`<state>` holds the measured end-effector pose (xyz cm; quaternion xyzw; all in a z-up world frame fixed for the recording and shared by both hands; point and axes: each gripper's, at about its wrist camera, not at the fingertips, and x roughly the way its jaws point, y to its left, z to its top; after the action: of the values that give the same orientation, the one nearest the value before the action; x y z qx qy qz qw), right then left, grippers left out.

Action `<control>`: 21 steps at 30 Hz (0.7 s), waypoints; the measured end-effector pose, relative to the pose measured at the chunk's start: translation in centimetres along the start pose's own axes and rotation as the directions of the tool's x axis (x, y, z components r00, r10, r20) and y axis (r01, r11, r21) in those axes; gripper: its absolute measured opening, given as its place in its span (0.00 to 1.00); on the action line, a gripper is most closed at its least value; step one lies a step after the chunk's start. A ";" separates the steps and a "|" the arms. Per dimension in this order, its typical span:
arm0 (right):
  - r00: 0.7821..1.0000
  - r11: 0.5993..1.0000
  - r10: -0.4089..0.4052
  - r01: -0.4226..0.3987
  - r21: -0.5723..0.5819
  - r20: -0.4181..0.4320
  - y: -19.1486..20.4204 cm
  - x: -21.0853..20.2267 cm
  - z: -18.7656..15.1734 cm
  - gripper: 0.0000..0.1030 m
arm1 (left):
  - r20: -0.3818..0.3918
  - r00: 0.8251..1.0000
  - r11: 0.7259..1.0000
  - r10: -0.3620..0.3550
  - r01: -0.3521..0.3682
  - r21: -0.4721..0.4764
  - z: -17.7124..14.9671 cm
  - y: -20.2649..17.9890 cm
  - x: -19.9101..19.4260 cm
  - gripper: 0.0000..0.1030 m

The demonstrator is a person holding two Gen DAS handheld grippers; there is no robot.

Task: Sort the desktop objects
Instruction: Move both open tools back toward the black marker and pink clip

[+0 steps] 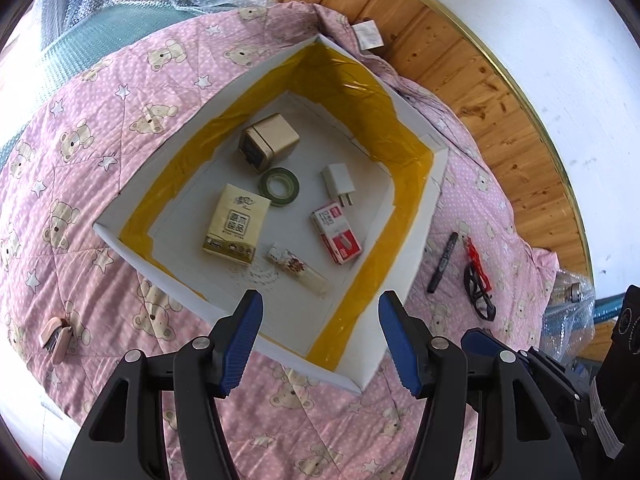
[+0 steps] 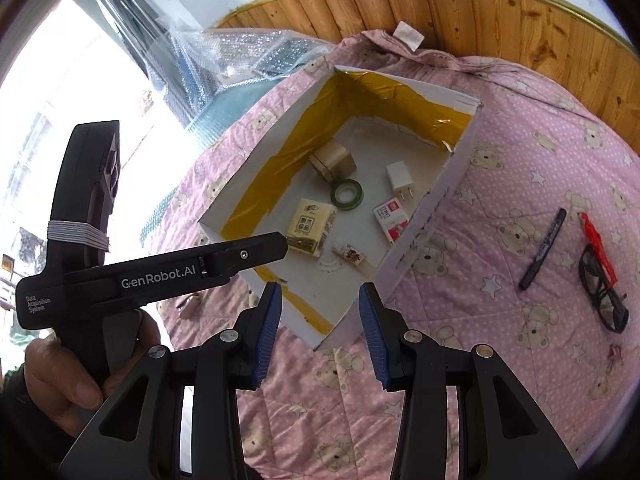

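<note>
A white box [image 1: 416, 240] lined with yellow tape lies on a pink bear-print quilt [image 1: 120, 128]. Inside it are a beige cube [image 1: 272, 140], a green tape roll [image 1: 280, 182], a white charger [image 1: 338, 182], a tissue pack [image 1: 236, 224], a red-white staple box [image 1: 336, 236] and a small clear packet [image 1: 298, 270]. My left gripper [image 1: 320, 340] hovers open over the box's near side, holding nothing. My right gripper [image 2: 320, 332] is open and empty above the box's near corner [image 2: 320, 340]. Outside the box lie a black marker [image 2: 542, 248], black glasses with a red cord [image 2: 602, 284] and a pink stapler [image 1: 56, 338].
Bubble wrap [image 2: 240, 52] is piled at the quilt's far left edge. A wood-panelled wall [image 2: 480, 12] runs behind. A hand [image 2: 72, 372] holds the left gripper's black handle [image 2: 160, 276], which crosses the left of the right wrist view. A white tag [image 2: 408, 36] sticks up from the quilt.
</note>
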<state>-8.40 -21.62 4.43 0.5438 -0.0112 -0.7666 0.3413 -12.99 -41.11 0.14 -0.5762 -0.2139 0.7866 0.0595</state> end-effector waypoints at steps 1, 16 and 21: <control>1.000 1.000 0.002 -0.002 0.004 0.004 -0.1 -0.2 -0.3 0.43 | 0.000 1.000 1.000 -0.002 0.002 0.006 -0.3 -0.3 -0.1 0.60; 0.998 0.995 0.013 -0.019 0.098 0.066 -3.1 -3.9 -4.0 0.43 | -0.019 1.000 0.994 0.013 -0.010 0.106 -3.9 -5.8 -0.7 0.60; 0.996 0.988 0.011 -0.024 0.155 0.085 -5.0 -4.9 -5.2 0.43 | -0.033 0.999 0.990 0.013 -0.008 0.144 -4.7 -7.8 -0.3 0.60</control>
<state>-5.71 -13.37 4.39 0.5362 -0.0900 -0.7824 0.3035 -9.70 -32.95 2.46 -0.5848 -0.1528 0.7904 0.1003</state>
